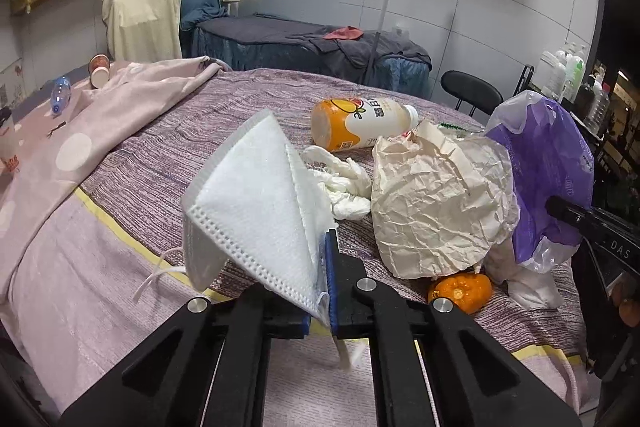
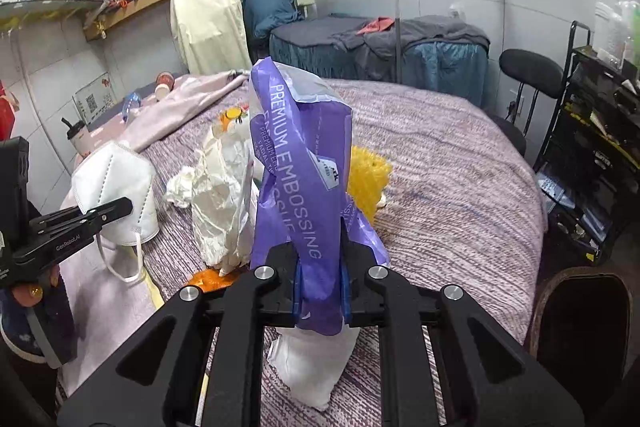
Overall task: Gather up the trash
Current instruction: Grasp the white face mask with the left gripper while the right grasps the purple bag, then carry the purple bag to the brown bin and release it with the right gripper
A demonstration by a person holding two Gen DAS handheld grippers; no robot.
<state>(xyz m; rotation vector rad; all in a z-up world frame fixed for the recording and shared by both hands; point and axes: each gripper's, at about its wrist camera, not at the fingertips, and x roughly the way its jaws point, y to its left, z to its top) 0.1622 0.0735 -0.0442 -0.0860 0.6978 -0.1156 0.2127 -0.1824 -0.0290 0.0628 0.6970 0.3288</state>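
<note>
Left gripper (image 1: 320,291) clamped on the lower edge of a white face mask (image 1: 256,203), lifted clear of the bed (image 1: 120,307) with an ear loop dangling below; by the look of it, held up ready to go into a bag. Right gripper (image 2: 322,291) clenched on a purple tissue bag (image 2: 304,163), pinched near its lower part so the printed plastic stands up above the jaws and a white end hangs beneath; probably held upright to serve as the trash sack, though whether its mouth is open cannot be told. Mask well left of the bag in the right wrist view, the two apart, with a crumpled paper bag (image 1: 440,203) between them near the front edge of the bed. More trash lying loose on the striped cover: a wad of white tissue (image 1: 344,183) just behind the mask, an orange-and-white bottle (image 1: 360,123) on its side farther toward the middle of the bed, an orange peel (image 1: 460,291) under the paper bag close to the front edge, and a yellow mesh piece (image 2: 368,179) just behind the purple bag.
</note>
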